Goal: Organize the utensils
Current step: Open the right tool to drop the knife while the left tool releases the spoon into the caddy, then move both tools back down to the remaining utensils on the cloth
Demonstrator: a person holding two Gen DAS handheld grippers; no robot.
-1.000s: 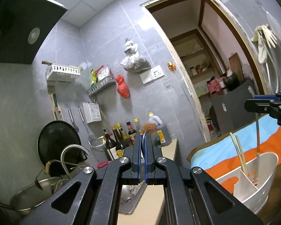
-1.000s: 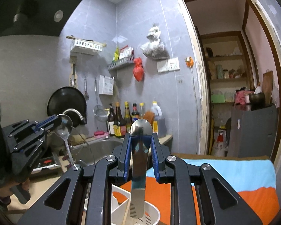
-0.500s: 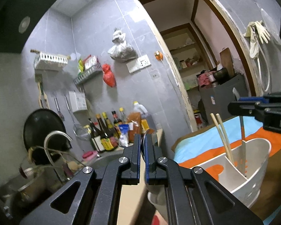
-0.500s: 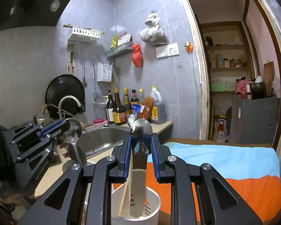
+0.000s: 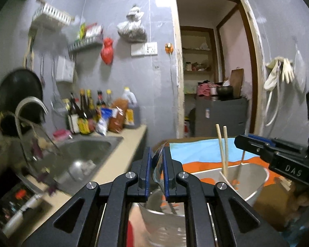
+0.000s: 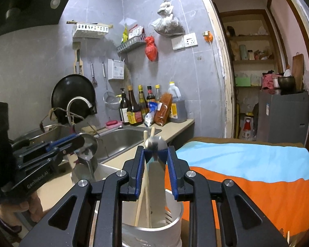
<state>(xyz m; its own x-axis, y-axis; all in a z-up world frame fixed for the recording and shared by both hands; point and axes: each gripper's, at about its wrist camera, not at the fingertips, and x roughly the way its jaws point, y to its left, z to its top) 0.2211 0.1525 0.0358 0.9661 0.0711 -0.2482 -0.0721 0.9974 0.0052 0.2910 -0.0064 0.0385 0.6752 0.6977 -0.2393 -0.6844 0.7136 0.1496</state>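
Observation:
My right gripper is shut on the handle end of a steel fork whose tines reach down into the white utensil holder. Two wooden chopsticks stand in the holder beside it. My left gripper is shut on a steel spoon and holds it above a steel cup. The same holder with the chopsticks shows to the right in the left wrist view, under the right gripper. The left gripper with its spoon shows at the left.
A steel sink with a curved tap lies to the left. Sauce bottles line the counter's back. A blue and orange cloth covers the surface to the right. A doorway opens behind.
Both grippers have come lower. The fork has sunk deeper into the holder. The left gripper has swung right toward the holder, and its spoon now sits tilted between the pads.

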